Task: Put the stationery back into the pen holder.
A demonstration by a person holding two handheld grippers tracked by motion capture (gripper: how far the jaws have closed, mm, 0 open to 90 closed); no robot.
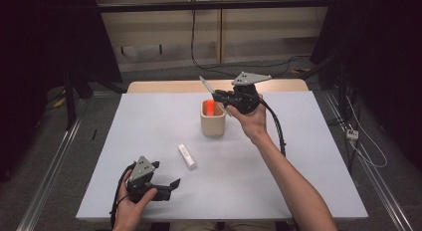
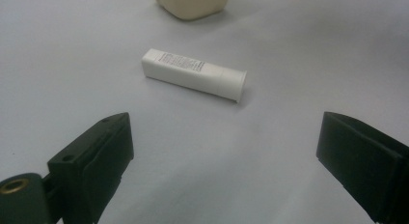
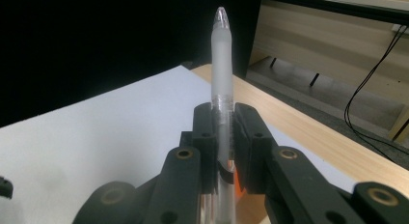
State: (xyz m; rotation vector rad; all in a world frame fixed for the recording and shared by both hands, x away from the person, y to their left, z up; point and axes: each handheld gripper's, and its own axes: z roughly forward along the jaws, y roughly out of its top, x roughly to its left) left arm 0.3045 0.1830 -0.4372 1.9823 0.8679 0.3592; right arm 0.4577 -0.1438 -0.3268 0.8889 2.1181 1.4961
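My right gripper (image 1: 224,98) hovers just above and to the right of a beige cup (image 1: 213,122) near the middle of the white table (image 1: 149,126). Its jaws are shut on a clear frosted pen (image 3: 222,69), which sticks out up and to the left in the high view, where the pen (image 1: 208,87) slants over the cup. Something orange-red (image 1: 211,107) shows inside the cup. My left gripper (image 1: 169,187) rests near the front left edge, open, with nothing between its jaws. A white tube (image 2: 193,73) lies on the table ahead of it, the tube (image 1: 187,156) being between that gripper and the cup.
The beige cup (image 2: 190,4) stands beyond the tube in the left gripper view. A wooden strip (image 1: 164,86) runs along the table's far edge. Cables (image 1: 199,52) trail on the floor behind, and dark curtains flank both sides.
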